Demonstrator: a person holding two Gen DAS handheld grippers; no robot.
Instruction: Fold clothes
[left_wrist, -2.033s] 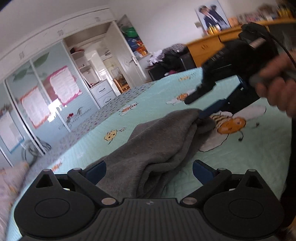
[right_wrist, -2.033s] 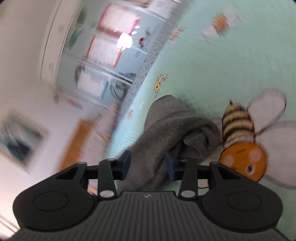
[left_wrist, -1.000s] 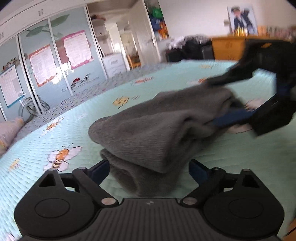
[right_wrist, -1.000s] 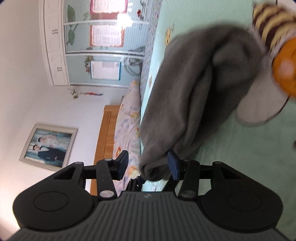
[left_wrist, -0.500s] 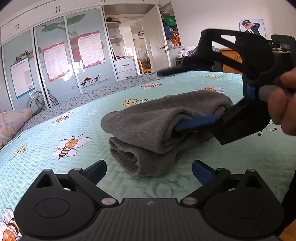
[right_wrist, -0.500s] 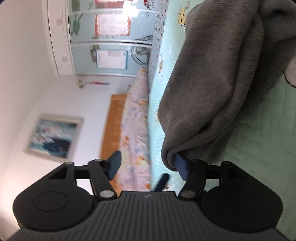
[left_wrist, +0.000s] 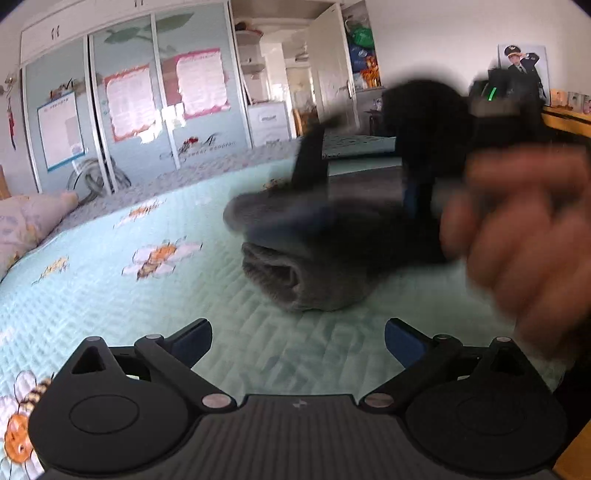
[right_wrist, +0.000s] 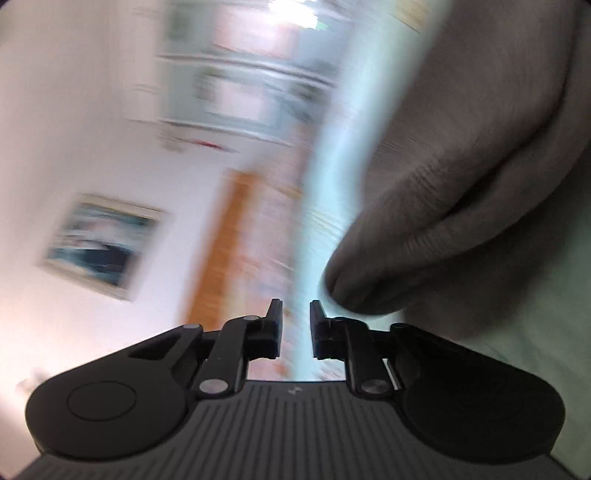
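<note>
Left gripper: jaws spread wide, nothing between the blue pads, hovering low over the mint bee-print bedspread. Left wrist view: folded grey garment lies on the bedspread straight ahead, apart from the left fingers, rolled end facing the camera. Right gripper is a dark blurred shape over and against the top of the garment, held by a hand also smeared by motion; its jaw state cannot be read from here. Writing: script lettering low on the wardrobe doors and sheets posted on them, none legible. Open bedspread runs left and forward of the garment; a pillow sits at the far left edge. Right wrist view: heavy motion blur. Right gripper jaws nearly closed with a narrow gap, nothing held. Grey garment fills the upper right, its rounded folded edge just beside the right finger. A framed picture hangs on the wall at left, with no readable text.
</note>
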